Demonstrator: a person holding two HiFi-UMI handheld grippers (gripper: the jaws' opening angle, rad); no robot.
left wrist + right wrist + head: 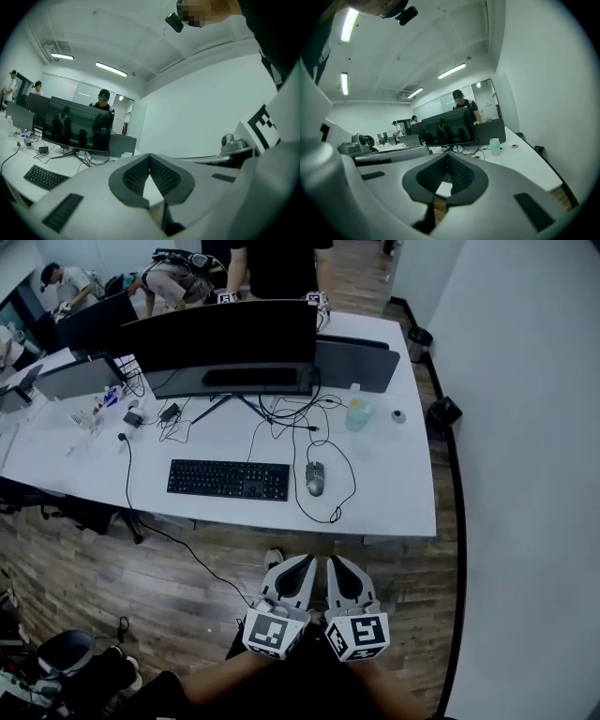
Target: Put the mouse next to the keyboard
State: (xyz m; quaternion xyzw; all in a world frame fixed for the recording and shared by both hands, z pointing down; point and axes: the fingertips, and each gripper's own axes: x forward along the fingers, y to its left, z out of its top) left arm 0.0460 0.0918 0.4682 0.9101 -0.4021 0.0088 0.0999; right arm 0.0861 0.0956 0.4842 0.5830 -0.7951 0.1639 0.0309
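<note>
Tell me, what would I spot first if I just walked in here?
The wide black monitor stands out first, at the back of the white desk. In front of it lies a black keyboard, with the grey mouse just to its right. Nearest you, the left gripper and right gripper hang side by side short of the desk, both shut and empty.
</note>
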